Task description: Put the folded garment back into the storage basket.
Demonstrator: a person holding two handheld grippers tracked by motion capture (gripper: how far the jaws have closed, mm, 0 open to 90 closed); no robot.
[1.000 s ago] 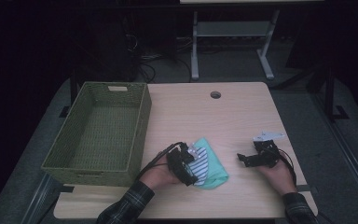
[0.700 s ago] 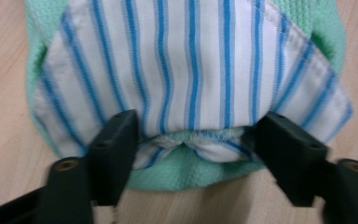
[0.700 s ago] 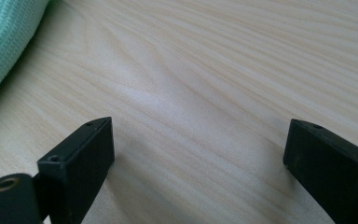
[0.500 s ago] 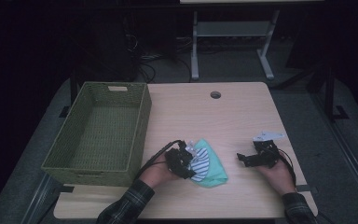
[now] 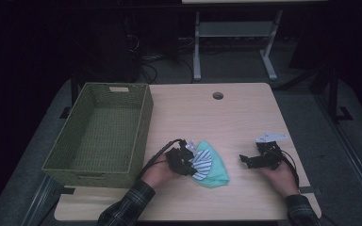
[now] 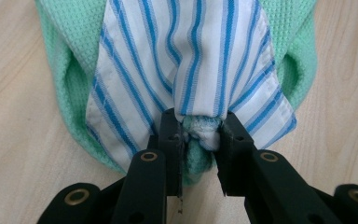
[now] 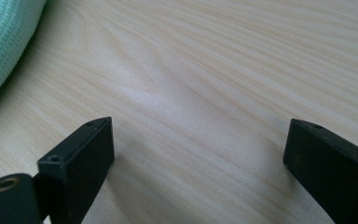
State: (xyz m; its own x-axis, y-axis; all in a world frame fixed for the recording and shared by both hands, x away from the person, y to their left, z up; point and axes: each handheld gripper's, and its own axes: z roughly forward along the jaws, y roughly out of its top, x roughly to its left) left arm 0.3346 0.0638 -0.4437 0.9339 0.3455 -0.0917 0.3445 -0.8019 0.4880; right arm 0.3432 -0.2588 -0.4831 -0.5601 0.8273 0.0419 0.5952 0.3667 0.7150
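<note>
A blue-and-white striped cloth lies on top of a mint green cloth near the front of the wooden table. My left gripper has just been closing and now pinches a bunched fold of both cloths between its jaws. In the high view that gripper sits at the left edge of the cloth pile. My right gripper rests open over bare wood, nothing between its jaws, a little to the right of the pile. A corner of the green cloth shows beyond it.
A green woven basket with nothing in it stands on the table's left side. A round cable hole is near the far edge. Dark floor, cables and a white desk frame lie beyond the table.
The left gripper's jaws have closed on the cloths' left edge and the fabric has bunched up between them. The right hand has stayed put.
</note>
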